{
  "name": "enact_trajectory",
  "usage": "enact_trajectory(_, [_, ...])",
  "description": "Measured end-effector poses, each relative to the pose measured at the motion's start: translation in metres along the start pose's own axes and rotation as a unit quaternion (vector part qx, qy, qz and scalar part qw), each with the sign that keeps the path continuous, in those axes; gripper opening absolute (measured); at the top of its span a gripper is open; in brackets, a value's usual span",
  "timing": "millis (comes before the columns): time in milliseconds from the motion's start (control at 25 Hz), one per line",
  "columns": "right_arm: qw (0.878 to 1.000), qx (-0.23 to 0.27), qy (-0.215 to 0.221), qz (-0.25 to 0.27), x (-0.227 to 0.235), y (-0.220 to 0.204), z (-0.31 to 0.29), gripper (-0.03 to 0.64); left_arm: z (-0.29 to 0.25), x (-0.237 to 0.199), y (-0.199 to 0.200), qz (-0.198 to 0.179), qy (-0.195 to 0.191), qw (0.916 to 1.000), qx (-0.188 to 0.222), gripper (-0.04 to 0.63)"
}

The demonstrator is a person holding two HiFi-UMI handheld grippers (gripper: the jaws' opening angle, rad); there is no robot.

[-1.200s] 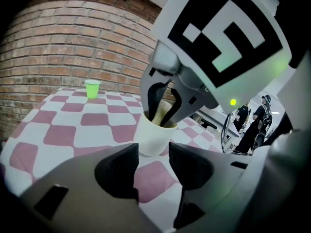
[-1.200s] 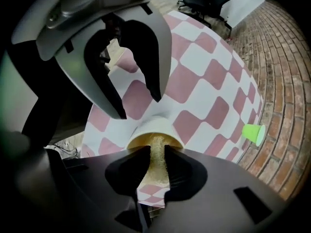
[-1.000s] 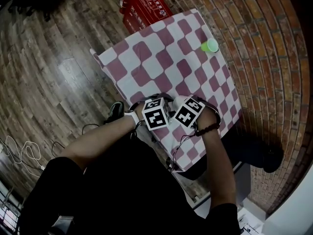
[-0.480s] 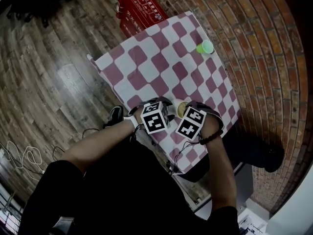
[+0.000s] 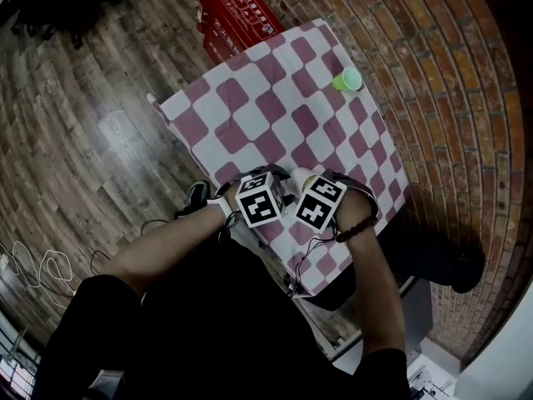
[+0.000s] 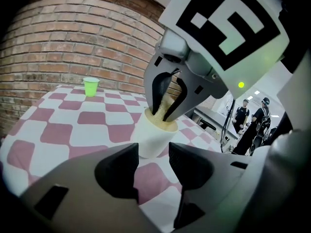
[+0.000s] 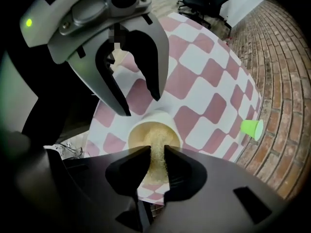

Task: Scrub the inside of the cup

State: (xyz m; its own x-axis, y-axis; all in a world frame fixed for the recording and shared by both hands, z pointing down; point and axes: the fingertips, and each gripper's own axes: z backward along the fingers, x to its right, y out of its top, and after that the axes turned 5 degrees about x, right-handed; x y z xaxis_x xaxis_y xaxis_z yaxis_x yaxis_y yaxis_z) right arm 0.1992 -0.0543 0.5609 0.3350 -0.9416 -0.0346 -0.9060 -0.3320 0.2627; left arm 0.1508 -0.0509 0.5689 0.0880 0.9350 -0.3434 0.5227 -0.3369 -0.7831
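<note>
A white paper cup (image 6: 154, 136) stands upright near the front edge of the checkered table (image 5: 275, 98). My right gripper (image 7: 156, 152) is shut on a tan sponge (image 7: 157, 149), whose lower end reaches down inside the cup (image 7: 153, 130). In the left gripper view, the right gripper (image 6: 163, 113) comes down over the cup's mouth with the sponge (image 6: 163, 102) between its jaws. My left gripper (image 6: 152, 152) is open just short of the cup, not touching it. In the head view both marker cubes hide most of the cup (image 5: 297, 178).
A small green cup (image 5: 347, 79) stands at the table's far right, by the brick wall (image 5: 450, 73). A red box (image 5: 241, 15) lies on the wooden floor past the table. People stand in the background of the left gripper view (image 6: 255, 120).
The right gripper has swung back toward the left gripper and over the cup, covering the cup mouth that showed half a second ago. The left gripper has barely moved.
</note>
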Motion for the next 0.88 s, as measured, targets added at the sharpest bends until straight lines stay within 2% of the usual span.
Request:
enact_trajectory(200, [0.998,0.039,0.022,-0.034,-0.005,0.018,0.005,0.097,0.000,0.001,-0.003,0.009,-0.003,1.0000,0.002,0.186])
enact_trajectory(360, [0.997,0.029,-0.002,-0.068,0.011,0.007,-0.001,0.097,0.000,0.003,-0.001,0.009,-0.006,0.9999,0.003,0.186])
enact_trajectory(520, [0.999,0.017,0.003,-0.048,0.010,-0.008,0.007,0.097,0.000,0.004,-0.001,0.006,-0.007,1.0000,0.000,0.186])
enact_trajectory(640, [0.998,0.042,0.019,-0.035,0.003,-0.001,0.021,0.097,0.000,0.004,-0.003,0.006,-0.007,1.0000,-0.001,0.186])
enact_trajectory(760, [0.997,0.063,0.014,-0.044,0.004,0.012,0.029,0.097,0.000,0.004,-0.005,0.007,-0.008,0.9999,-0.001,0.186])
enact_trajectory(880, [0.996,0.056,0.000,-0.063,0.013,0.009,0.025,0.097,0.000,0.005,-0.005,0.010,-0.010,0.9999,-0.002,0.186])
